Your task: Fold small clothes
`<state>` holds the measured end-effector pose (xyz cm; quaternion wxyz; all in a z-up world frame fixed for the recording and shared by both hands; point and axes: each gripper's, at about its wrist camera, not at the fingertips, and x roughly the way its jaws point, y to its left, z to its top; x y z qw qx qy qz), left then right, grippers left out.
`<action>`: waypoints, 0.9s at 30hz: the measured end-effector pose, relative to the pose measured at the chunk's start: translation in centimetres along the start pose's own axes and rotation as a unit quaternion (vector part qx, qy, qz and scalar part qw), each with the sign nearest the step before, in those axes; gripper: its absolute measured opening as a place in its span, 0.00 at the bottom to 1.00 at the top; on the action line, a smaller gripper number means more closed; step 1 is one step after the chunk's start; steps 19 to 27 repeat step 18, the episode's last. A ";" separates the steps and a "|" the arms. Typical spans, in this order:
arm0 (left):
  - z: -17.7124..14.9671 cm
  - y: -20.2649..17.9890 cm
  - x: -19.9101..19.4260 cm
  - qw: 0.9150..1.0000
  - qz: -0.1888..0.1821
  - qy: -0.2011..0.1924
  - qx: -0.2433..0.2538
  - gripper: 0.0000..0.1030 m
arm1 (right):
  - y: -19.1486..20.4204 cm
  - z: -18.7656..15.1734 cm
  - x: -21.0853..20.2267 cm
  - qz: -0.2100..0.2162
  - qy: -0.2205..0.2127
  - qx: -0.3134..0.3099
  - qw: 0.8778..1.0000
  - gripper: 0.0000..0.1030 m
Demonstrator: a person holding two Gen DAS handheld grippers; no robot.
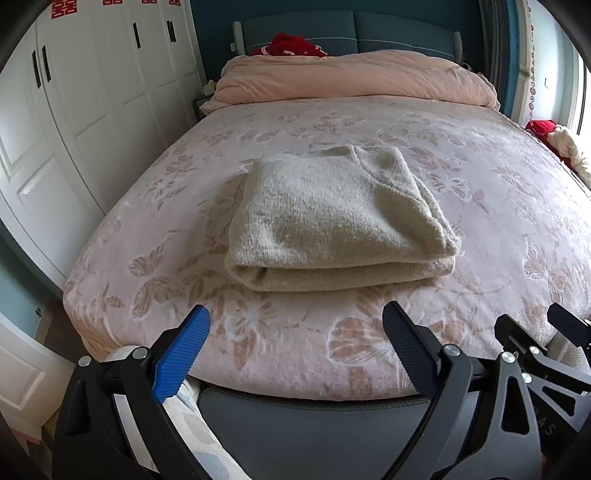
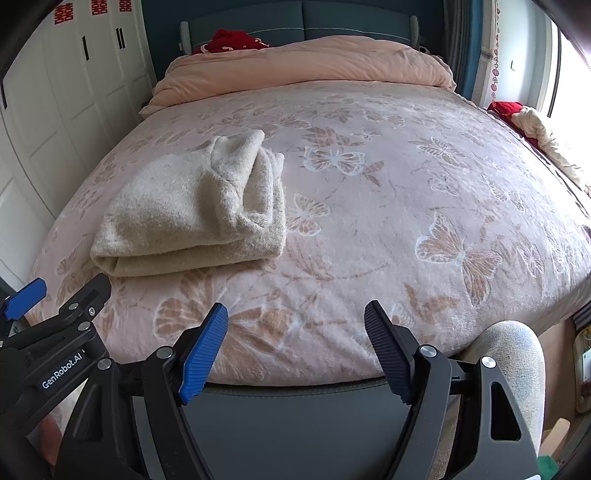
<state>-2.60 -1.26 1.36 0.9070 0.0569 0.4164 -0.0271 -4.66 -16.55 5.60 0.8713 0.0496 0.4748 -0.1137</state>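
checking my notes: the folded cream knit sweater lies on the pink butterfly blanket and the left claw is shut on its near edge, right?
Not quite. The folded cream knit sweater does lie on the pink butterfly blanket, but the left claw is open and apart from it, short of its near edge, as the left wrist view shows.

White wardrobe (image 1: 92, 92) at left, teal headboard (image 1: 332, 33) behind pink butterfly-print bed (image 1: 480, 166); bright window (image 2: 569, 74) at right.

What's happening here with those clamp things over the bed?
A person holds a two-finger gripper in each hand to fold clothes. A cream knitted garment already lies folded on the pink butterfly bedspread. The left gripper and right gripper are both open, empty and short of the garment.
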 end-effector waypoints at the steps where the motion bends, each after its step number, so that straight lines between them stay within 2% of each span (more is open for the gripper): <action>1: -0.1 0.1 0.1 1.000 -0.002 0.003 -0.003 0.90 | 0.0 0.0 0.0 0.000 0.001 0.000 1.000 0.72; 10: -0.6 0.1 0.3 1.000 0.002 0.005 -0.001 0.90 | 1.0 -0.2 0.1 0.001 0.005 -0.006 1.000 0.73; 13: -0.7 -0.2 0.3 1.000 0.015 0.000 0.006 0.90 | 1.3 -0.3 0.0 -0.001 0.004 -0.010 1.000 0.73; 27: -0.7 0.0 0.4 1.000 0.010 0.004 0.002 0.90 | 1.3 -0.3 0.0 -0.001 0.006 -0.009 1.000 0.73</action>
